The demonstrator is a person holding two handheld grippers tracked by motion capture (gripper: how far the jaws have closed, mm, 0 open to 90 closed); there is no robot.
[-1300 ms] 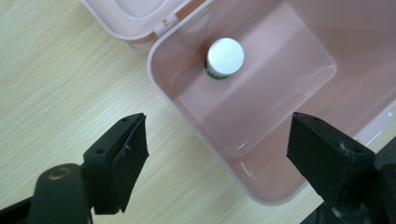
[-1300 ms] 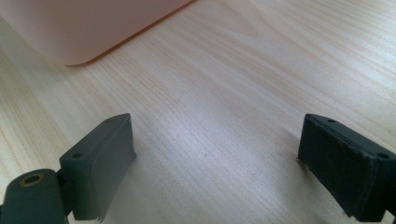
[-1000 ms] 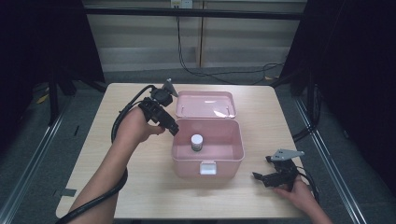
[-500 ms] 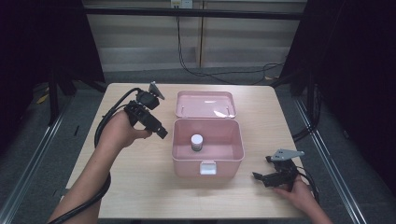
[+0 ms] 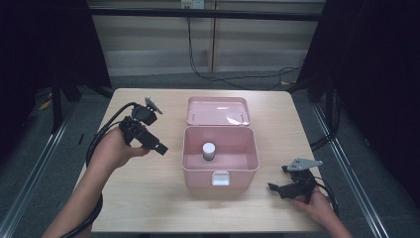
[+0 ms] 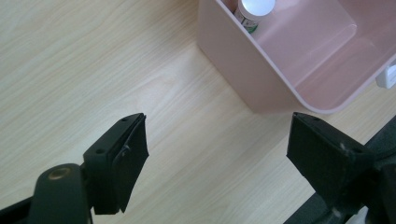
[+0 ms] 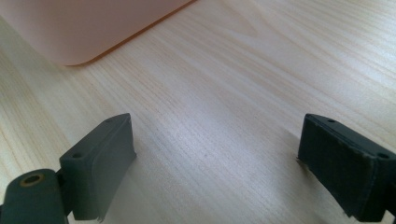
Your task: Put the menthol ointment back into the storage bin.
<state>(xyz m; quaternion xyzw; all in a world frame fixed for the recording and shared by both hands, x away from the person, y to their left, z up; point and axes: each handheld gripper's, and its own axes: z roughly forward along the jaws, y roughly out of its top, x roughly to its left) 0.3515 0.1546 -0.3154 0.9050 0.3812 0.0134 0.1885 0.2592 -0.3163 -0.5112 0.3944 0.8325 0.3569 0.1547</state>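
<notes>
A pink box (image 5: 221,171) stands in the middle of the wooden table (image 5: 148,198) with its lid (image 5: 218,110) folded back. Upright on the box's floor is a small white-capped bottle (image 5: 209,150), also seen in the left gripper view (image 6: 253,10) near the box's wall (image 6: 243,70). My left gripper (image 5: 159,147) hovers left of the box, open and empty; its jaws stand wide apart over bare wood in its own view (image 6: 217,154). My right gripper (image 5: 275,187) rests on the table at the front right, open with nothing between its jaws (image 7: 215,163), the box's corner (image 7: 74,32) ahead.
The box's white latch (image 5: 220,178) faces the table's front edge. Cables (image 5: 106,134) trail from both grippers. Dark floor and metal rails (image 5: 34,163) surround the table, and a pale wall panel (image 5: 198,44) stands behind it.
My left gripper has drawn back leftward from the box's left rim, staying open and empty. The right gripper has not moved. The bottle stays in the box.
</notes>
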